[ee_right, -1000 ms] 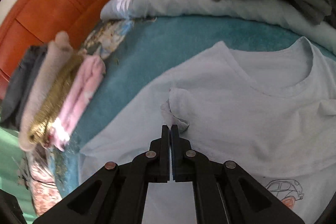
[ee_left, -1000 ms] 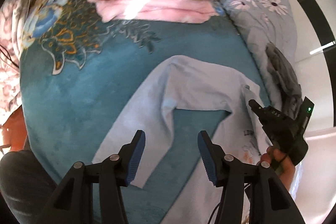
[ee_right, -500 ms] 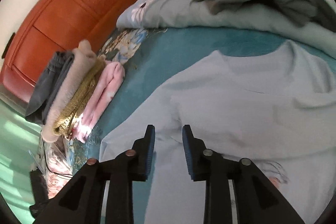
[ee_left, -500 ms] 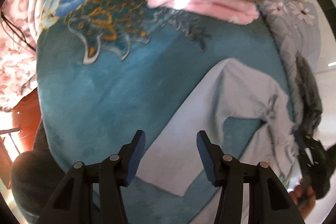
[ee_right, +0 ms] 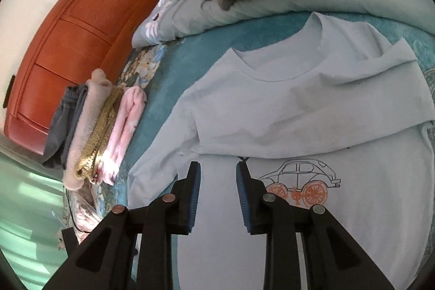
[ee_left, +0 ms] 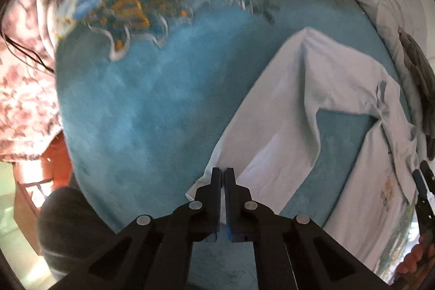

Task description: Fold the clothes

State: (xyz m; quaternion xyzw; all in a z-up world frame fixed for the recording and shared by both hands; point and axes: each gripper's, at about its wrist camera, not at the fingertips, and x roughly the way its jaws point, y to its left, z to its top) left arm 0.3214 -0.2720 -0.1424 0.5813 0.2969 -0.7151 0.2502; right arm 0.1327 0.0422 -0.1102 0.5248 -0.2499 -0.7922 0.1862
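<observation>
Left hand-held gripper [ee_left: 223,181] just clamped shut on sleeve [ee_left: 239,178] cuff of shirt [ee_right: 312,110]; right hand-held gripper [ee_right: 217,181] released, now part-open, empty. Sleeve fold-in looks next.

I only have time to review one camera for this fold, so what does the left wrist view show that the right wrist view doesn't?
Only the left wrist view shows the left gripper shut on the sleeve cuff of the light blue shirt. Only the right wrist view shows the shirt's car print, its neckline, the folded-over right sleeve and the open right gripper. Both show the shirt, the teal blanket and the stack of folded clothes.
</observation>
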